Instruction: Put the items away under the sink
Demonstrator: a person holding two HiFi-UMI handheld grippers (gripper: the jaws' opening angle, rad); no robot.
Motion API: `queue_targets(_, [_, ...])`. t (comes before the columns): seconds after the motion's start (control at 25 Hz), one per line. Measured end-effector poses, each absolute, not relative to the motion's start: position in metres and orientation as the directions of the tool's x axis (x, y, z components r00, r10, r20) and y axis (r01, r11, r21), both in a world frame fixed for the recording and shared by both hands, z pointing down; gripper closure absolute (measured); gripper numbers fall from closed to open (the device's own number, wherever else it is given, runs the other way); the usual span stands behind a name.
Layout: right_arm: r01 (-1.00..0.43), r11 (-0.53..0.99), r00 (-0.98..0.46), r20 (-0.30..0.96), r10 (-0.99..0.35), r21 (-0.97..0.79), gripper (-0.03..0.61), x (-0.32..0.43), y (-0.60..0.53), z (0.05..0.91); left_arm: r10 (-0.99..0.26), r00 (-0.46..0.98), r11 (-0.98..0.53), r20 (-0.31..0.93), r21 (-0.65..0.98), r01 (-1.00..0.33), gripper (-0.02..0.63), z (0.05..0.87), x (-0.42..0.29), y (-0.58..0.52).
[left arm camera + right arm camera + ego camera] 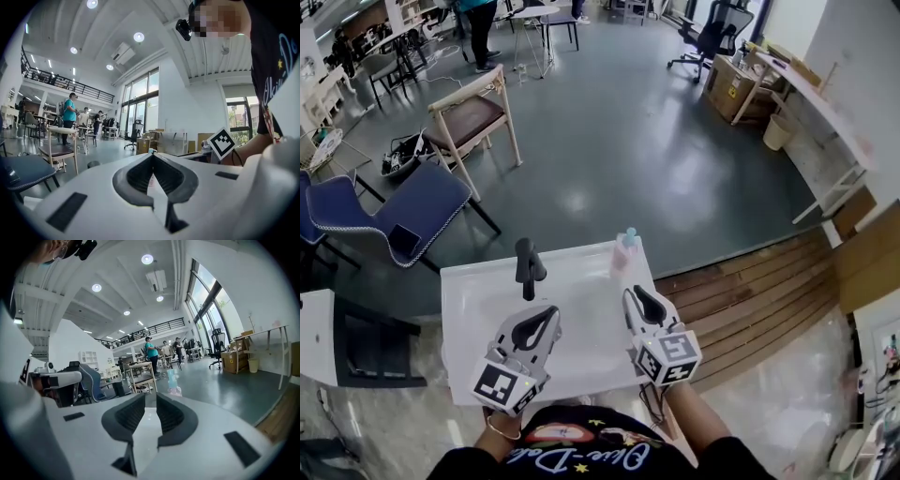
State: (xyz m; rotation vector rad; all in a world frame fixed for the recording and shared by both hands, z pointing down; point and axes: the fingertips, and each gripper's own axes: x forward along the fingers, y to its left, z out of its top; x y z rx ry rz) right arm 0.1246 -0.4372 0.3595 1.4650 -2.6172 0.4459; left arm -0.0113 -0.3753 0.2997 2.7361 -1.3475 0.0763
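Landmark: We are taking the white sink (469,291) as our reference. Its black faucet (528,267) is standing at the far edge, left of the middle.
Task item: We are seeing one item, a pink bottle (624,251) with a blue cap. It is standing upright on the sink's far right corner, touching neither gripper.
Left gripper (546,316): It is hovering over the near left part of the sink. In its own view the jaws are meeting at their tips, clenched on nothing.
Right gripper (639,295): It is hovering over the near right edge of the sink. In its own view the jaws are standing a narrow gap apart, released, with nothing between them. The bottle (174,383) is showing well beyond the tips, slightly right of that gap.
Space under the sink: No view is showing it, so we are not able to say whether anything is already stored there.
Progress: We are judging the task as barely begun, since the bottle is not yet grasped.
Remaining: Someone is still needing to reach to the far right corner, grasp the bottle, carry it below the sink and release it there.
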Motion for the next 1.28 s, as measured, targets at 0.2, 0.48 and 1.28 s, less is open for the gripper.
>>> queue_targets(0.2, [-0.858, 0.49, -0.513, 0.233, -0.826, -0.155, 0.461, 0.126, -0.457, 0.363, -0.788, 0.608, -0.605, 0.093, 0.065, -0.794, 0.606, 0.303, -0.017, -0.379])
queue_targets(0.48, [-0.872, 0.477, -0.489, 0.256, -0.834, -0.112, 0.427, 0.128, -0.478, 0.373, -0.793, 0.601, -0.597, 0.101, 0.07, -0.799, 0.606, 0.306, -0.026, -0.382])
queue_targets(1.28, [-0.899, 0.435, -0.43, 0.32, -0.845, -0.059, 0.35, 0.134, -0.54, 0.415, -0.815, 0.567, -0.562, 0.123, 0.076, -0.824, 0.606, 0.311, -0.052, -0.389])
